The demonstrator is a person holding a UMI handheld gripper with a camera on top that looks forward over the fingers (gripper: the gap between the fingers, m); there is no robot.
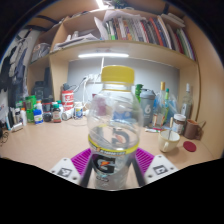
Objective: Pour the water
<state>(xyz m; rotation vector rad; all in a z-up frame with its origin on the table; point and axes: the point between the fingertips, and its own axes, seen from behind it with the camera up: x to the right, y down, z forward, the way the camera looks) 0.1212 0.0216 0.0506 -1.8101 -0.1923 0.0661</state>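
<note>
Jaws pinch the clear plastic yellow-capped bottle point(112, 140) above the table point(40, 150); cap remains on, so tipping yields no water.

A clear bottle point(112, 125) with a yellow cap point(119, 75) stands upright between the gripper's point(112, 168) purple-padded fingers, both pressing it, above a desk point(40, 150).
</note>
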